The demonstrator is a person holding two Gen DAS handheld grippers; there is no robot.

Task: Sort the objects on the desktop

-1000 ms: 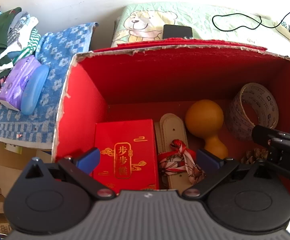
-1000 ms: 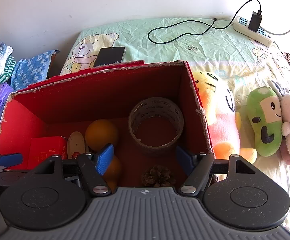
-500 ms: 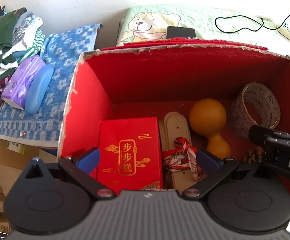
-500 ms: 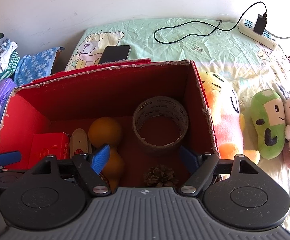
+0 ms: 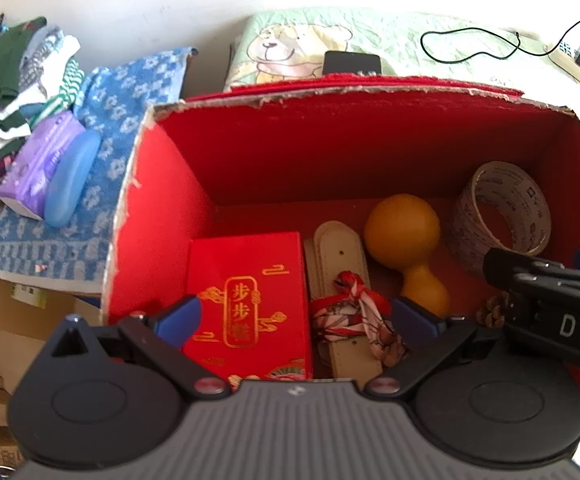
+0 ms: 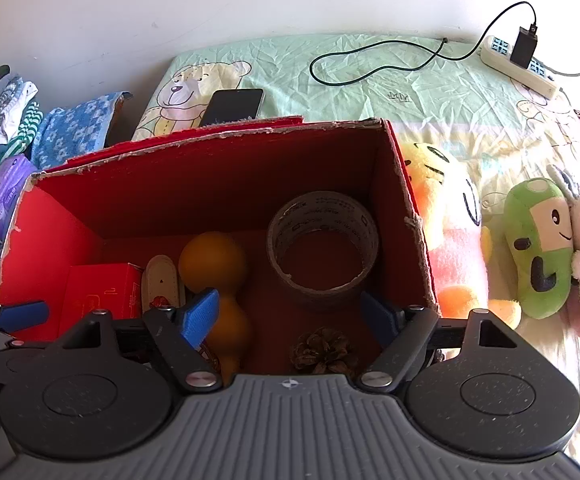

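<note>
**Both grippers over the red box, nothing held**

I hold my left gripper (image 5: 294, 316) above the near left part of the red cardboard box (image 5: 161, 200), its blue pads spread wide apart with nothing between them. Below it lies a red packet with gold characters (image 5: 245, 300) against the left wall, and just to its right a pale flat strip (image 5: 340, 248) with a red-and-white knotted cloth (image 5: 354, 312) lying on it.

My right gripper (image 6: 290, 316) hangs over the near right part of the same box. Its jaws have just been opening and now stand wide apart — nothing is caught between the pads. Straight below them, on the box floor, sits a small pine cone (image 6: 324, 350). Beyond it a roll of brown tape (image 6: 322, 254) lies flat near the right wall, and to the left an orange gourd (image 6: 213, 276) stretches from the far middle toward me, partly behind my left pad.

Outside the box, a dark phone (image 6: 233, 106) lies on the green bear-print sheet (image 6: 370, 80) on the far side, with a black cable (image 6: 374, 60) running to a power strip (image 6: 518, 66) at far right. To the right sit plush toys — a green one (image 6: 538, 248) is plainest. To the left a blue patterned towel (image 5: 101, 184) carries a purple tissue pack (image 5: 37, 168) and a blue case (image 5: 71, 178), touching side by side.
</note>
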